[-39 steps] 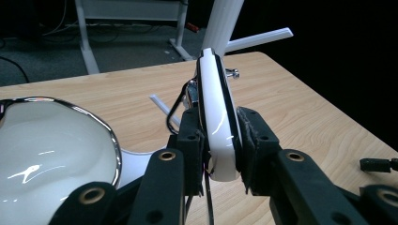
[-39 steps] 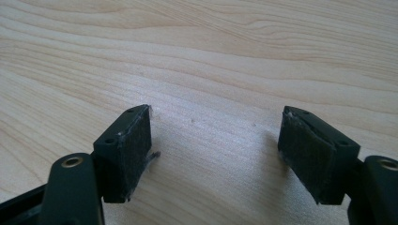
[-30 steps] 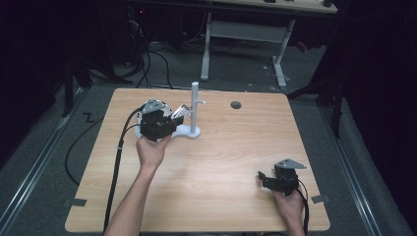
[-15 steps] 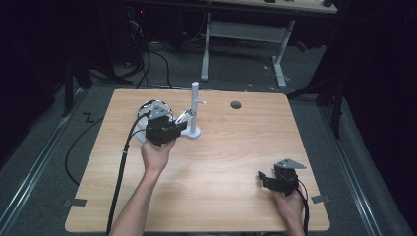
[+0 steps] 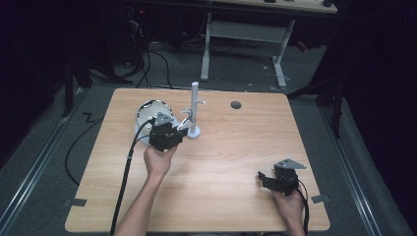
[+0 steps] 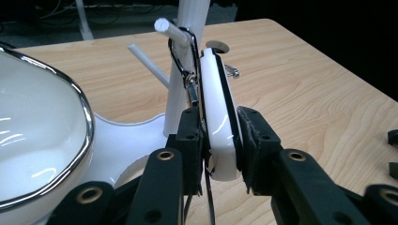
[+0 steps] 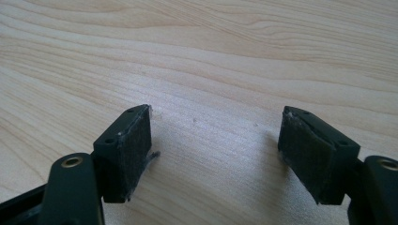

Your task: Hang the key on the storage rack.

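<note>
1. Left gripper (image 6: 217,140): the jaws are clamped on a flat white tag (image 6: 217,117), gripped edge-on at its lower end. A metal clip ring (image 6: 185,61) at the tag's upper end loops over a peg (image 6: 171,30) of the white stand (image 5: 194,105), just left of centre in the high view.
2. Change: against the earlier high views, the left gripper (image 5: 164,133) has sunk and drawn toward the bottom of the frame, away from the stand post. Its grip has not loosened.
3. Meaning: the ring appears seated on the peg, so hanging is judged nearly complete. The remaining step is likely to release the tag.
4. Risk: pulling further with the jaws clamped could drag the ring off the peg or tip the stand.
5. White bowl (image 5: 150,112): sits left of the stand, just beside the left gripper.
6. Right gripper (image 7: 216,150): jaws wide apart and empty over bare table (image 7: 211,56); at lower right in the high view (image 5: 275,179), unmoved.
</note>
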A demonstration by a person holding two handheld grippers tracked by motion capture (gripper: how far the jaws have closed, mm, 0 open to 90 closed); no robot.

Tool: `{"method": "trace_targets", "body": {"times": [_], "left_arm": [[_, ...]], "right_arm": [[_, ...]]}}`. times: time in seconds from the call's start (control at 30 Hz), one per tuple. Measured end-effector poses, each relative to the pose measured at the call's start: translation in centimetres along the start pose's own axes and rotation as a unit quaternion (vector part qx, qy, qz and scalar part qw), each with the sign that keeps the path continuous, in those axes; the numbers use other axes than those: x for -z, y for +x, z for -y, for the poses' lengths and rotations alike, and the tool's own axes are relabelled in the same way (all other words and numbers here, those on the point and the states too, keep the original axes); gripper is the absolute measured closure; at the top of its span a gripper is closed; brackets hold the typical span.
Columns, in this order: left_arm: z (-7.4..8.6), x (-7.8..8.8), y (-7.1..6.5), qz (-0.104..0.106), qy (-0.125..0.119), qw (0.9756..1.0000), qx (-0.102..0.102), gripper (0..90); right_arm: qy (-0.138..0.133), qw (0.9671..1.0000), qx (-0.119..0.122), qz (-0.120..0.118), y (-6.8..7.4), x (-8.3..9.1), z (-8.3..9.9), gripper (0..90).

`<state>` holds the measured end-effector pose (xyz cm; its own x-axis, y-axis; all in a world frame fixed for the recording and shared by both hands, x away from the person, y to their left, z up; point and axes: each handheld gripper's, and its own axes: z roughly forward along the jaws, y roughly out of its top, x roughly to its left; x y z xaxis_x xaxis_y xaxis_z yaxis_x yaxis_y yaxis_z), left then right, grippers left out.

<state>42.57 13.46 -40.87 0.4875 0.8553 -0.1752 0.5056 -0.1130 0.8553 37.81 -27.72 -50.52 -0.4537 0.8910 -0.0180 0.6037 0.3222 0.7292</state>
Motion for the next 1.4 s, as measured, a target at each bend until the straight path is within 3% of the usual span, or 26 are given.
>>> {"method": "trace_targets", "body": {"times": [0.2, 0.53, 1.4], "left_arm": [[0.5, -0.7, 0.2, -0.005, 0.007, 1.0, 0.004, 70.7], [1.1, -1.9, 0.3, -0.018, 0.025, 0.9995, -0.006, 69.9], [2.3, -3.4, 1.5, -0.021, 0.058, 0.998, 0.01, 63.3]], "right_arm": [[0.0, 1.0, 0.0, 0.0, 0.0, 0.0, 0.0, 26.2], [0.0, 1.0, 0.0, 0.0, 0.0, 0.0, 0.0, 26.2], [0.0, 1.0, 0.0, 0.0, 0.0, 0.0, 0.0, 26.1]]}}
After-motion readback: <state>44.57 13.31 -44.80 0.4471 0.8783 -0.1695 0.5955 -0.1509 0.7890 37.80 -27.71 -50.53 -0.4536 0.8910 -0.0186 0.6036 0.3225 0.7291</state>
